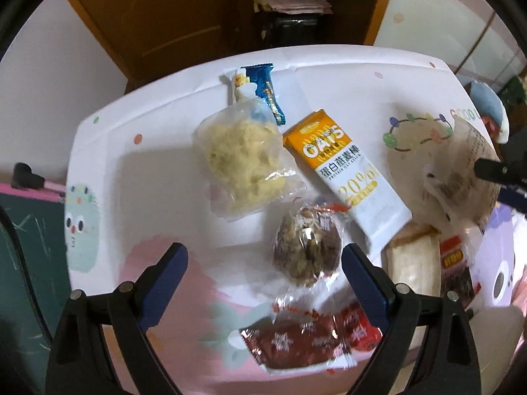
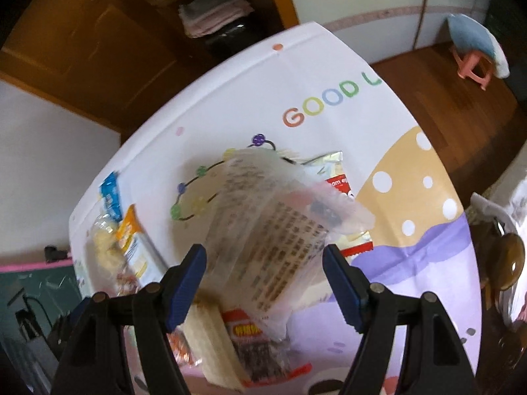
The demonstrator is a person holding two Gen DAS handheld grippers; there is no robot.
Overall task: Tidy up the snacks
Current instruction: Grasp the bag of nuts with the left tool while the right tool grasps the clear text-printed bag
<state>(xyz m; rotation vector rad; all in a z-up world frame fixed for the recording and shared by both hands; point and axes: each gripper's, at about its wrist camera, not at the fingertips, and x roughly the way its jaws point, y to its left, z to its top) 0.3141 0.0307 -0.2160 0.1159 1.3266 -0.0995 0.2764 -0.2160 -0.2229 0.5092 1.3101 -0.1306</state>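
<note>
Snacks lie scattered across the cartoon-printed tabletop (image 2: pixel 329 75), and the one nearest your left gripper (image 1: pixel 265 275) is the clear-wrapped brown cake (image 1: pixel 306 247), just ahead of the fingers and a little toward the right one. That wrapper looks thin and crinkly, probably slippery, and the cake inside is likely soft and crumbly, so take it across the bulge of the cake and close gently, not by the loose film at the ends. Your left jaws stand wide and hold nothing.

Just in front of the cake is the red snowflake packet (image 1: pixel 309 335), flat and light (you would likely need an edge to lift it). Beyond it lie the stiff orange oat bar (image 1: pixel 342 171), easy to grip across its width, the puffy bag of pale yellow crisps (image 1: pixel 243 164), fragile under pressure, and the blue wrapper (image 1: pixel 268 93) at the far edge.

Your right gripper (image 2: pixel 265 276) is also spread wide. The translucent printed bag (image 2: pixel 276 230) sits between its fingers, blurred, limp and light; neither pad visibly touches it. Under it lie a pale wrapped block (image 2: pixel 210 342) and a red-labelled packet (image 2: pixel 339 191).
</note>
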